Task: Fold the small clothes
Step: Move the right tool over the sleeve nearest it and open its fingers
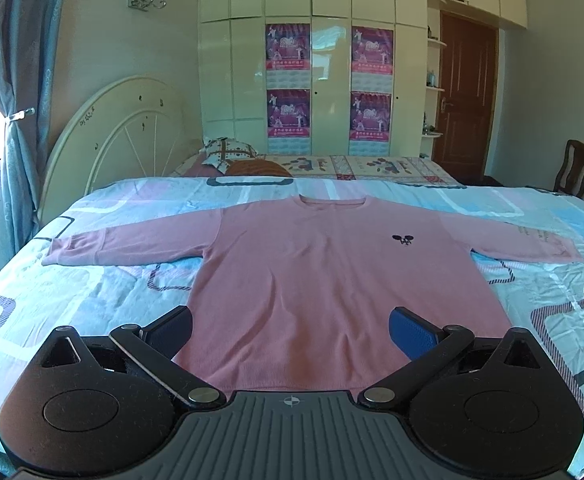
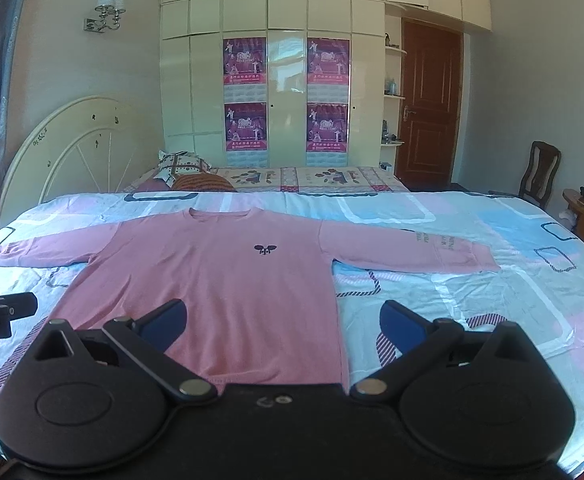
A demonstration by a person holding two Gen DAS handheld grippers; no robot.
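Observation:
A pink long-sleeved sweater (image 1: 312, 280) lies flat, front up, on the bed, sleeves spread to both sides, neck away from me, a small dark logo on its chest. It also shows in the right wrist view (image 2: 219, 280). My left gripper (image 1: 289, 332) is open and empty, held above the hem near the sweater's middle. My right gripper (image 2: 283, 326) is open and empty, above the hem's right corner. The left gripper's tip shows at the left edge of the right wrist view (image 2: 3, 312).
The bed has a sheet with a pale blue, pink and white pattern (image 1: 91, 292). A second bed with pillows (image 1: 231, 152) and a round headboard stands behind. A wardrobe, a brown door and a wooden chair (image 2: 540, 176) are at the back right.

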